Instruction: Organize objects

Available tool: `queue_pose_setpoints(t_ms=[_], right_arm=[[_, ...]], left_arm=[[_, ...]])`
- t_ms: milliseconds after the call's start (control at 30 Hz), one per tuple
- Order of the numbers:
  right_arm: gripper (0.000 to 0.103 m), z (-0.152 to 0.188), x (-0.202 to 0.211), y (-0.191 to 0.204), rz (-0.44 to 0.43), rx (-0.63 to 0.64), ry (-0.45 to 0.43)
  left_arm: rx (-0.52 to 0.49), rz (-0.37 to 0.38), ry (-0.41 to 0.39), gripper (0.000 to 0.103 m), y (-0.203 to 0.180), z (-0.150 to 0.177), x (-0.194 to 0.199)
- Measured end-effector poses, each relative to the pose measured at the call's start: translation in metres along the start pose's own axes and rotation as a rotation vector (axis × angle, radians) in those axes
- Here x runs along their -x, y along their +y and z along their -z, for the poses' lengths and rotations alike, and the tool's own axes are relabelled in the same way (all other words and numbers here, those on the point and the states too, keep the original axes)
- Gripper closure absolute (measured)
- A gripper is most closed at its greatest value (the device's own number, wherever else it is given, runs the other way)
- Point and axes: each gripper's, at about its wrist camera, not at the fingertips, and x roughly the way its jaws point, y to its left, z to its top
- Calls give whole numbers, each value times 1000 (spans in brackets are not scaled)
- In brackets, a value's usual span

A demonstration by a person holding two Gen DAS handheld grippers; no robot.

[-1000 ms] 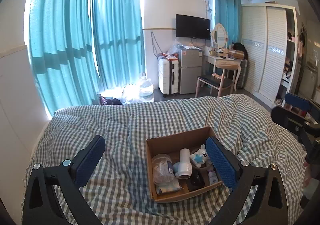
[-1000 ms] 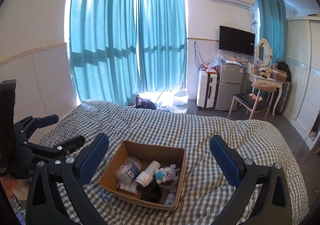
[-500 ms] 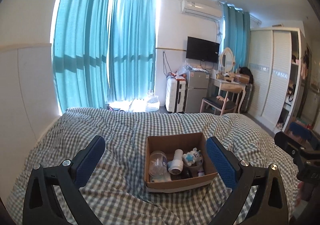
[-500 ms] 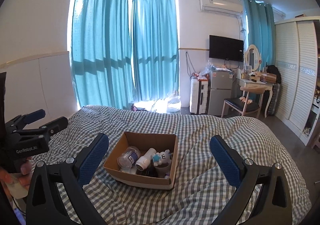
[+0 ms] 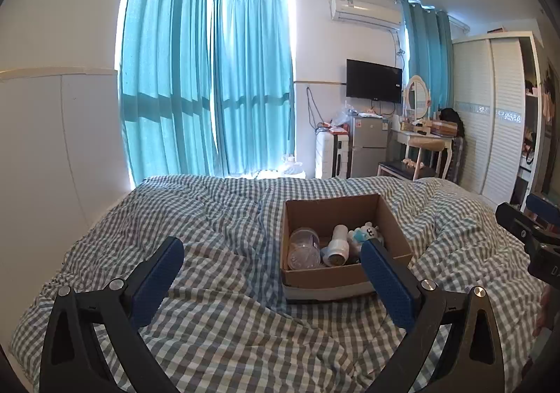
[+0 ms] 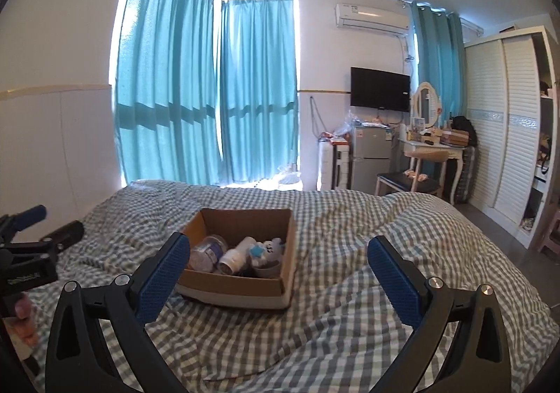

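Cardboard box (image 5: 336,275) w/ jar (image 5: 303,250), bottle (image 5: 336,246) on checked duvet (image 5: 224,246).

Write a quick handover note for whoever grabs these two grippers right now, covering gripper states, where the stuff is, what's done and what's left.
Left gripper: open, empty, above the checked bedcover.
Right gripper: open, empty, also over the bed.
Cardboard box sits on the bedcover ahead of both grippers. Inside: clear plastic jar, white bottle lying on its side, small white and blue plush toy, plus darker items I can't identify.
Done: nothing visibly taken out.
Left: the sorting itself.
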Motion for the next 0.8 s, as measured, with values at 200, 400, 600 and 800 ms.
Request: queue_pose_setpoints(t_ms=[200,400,600,800], right_arm=[[1,15,-6,-5,20,-6,14],[1,19,-7,-3,16,8,23],[1,19,-5,-1,14,9,25],[1,20,-6,4,7,21,36]], left_arm=[[2,16,8,0,-3,2,6],[13,26,18,0,-1,2,7],[11,30,27,0,-1,5,7],[9,40,43,0,-4,8,4]])
